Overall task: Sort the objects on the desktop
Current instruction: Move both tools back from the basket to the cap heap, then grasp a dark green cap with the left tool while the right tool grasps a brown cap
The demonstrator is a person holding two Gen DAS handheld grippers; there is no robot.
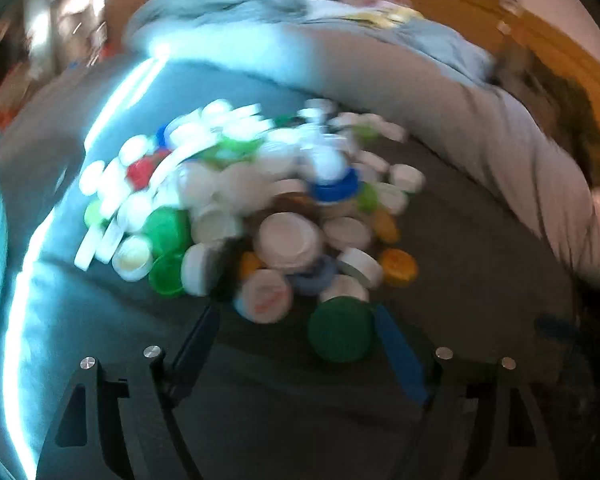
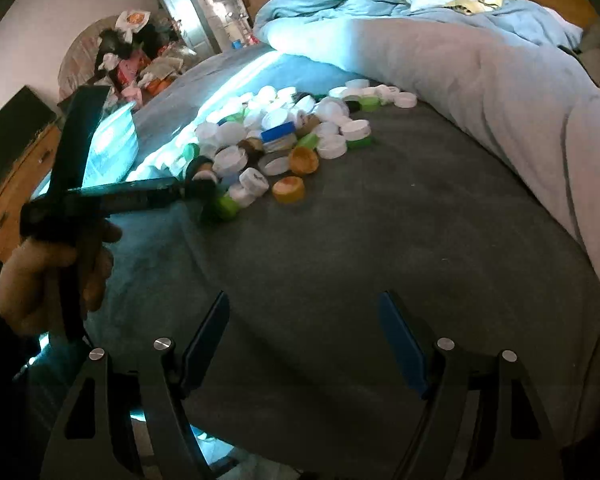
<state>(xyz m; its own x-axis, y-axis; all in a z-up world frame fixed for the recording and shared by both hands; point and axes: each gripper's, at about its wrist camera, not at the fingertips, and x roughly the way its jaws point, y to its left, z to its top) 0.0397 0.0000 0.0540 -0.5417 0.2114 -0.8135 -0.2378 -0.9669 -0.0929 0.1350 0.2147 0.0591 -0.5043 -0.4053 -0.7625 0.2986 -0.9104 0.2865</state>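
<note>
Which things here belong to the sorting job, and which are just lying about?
Job:
- pile of bottle caps
- dark green cap
- left claw, open
- right claw, open

Lying about:
- blue duvet
- grey blanket
- wooden drawers

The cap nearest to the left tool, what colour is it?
Dark green cap; clearest in the left wrist view.

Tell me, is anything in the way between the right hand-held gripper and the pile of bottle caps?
Nothing visible is. Only bare grey blanket lies between the open right hand-held gripper and the pile of caps. The left hand-held gripper is at the pile's left edge, off to the side.
</note>
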